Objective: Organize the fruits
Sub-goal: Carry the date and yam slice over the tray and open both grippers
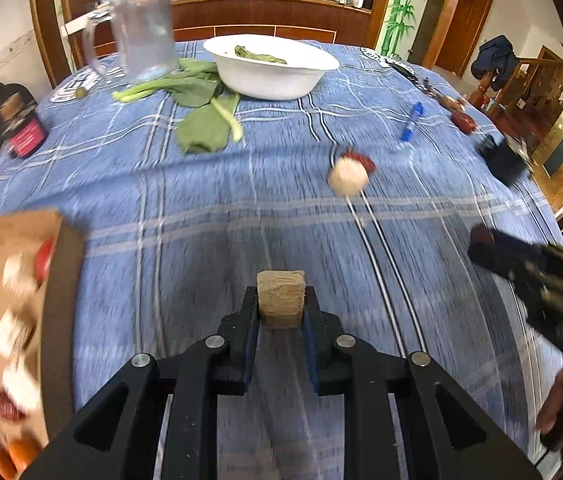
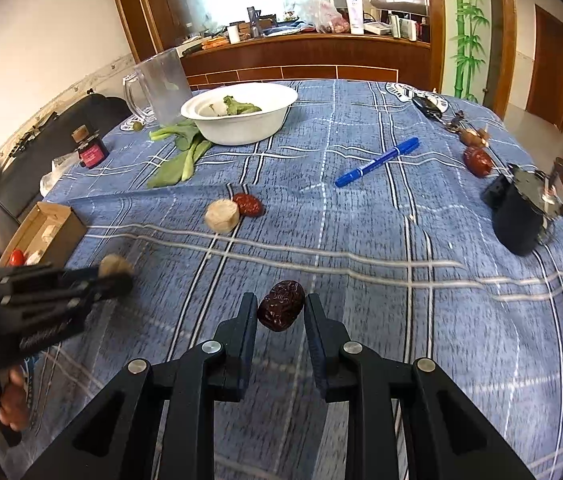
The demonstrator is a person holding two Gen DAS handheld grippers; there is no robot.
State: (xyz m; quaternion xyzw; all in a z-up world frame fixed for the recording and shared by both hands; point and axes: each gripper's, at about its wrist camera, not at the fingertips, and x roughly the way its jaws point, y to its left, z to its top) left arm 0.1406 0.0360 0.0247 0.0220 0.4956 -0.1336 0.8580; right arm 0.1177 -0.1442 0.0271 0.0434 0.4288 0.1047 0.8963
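Note:
In the left wrist view my left gripper is shut on a tan, cylindrical fruit chunk above the blue checked tablecloth. An open cardboard box at the left holds white chunks, red tomatoes and dark dates. My right gripper is shut on a dark red date. It also shows at the right edge of the left wrist view as the right gripper. A second tan chunk lies touching a red date mid-table. Another date lies far right. The cardboard box is at the left.
A white bowl with greens stands at the back, beside a clear jug and loose leafy stalks. On the cloth are a blue pen, a dark jar, a black cup and keys.

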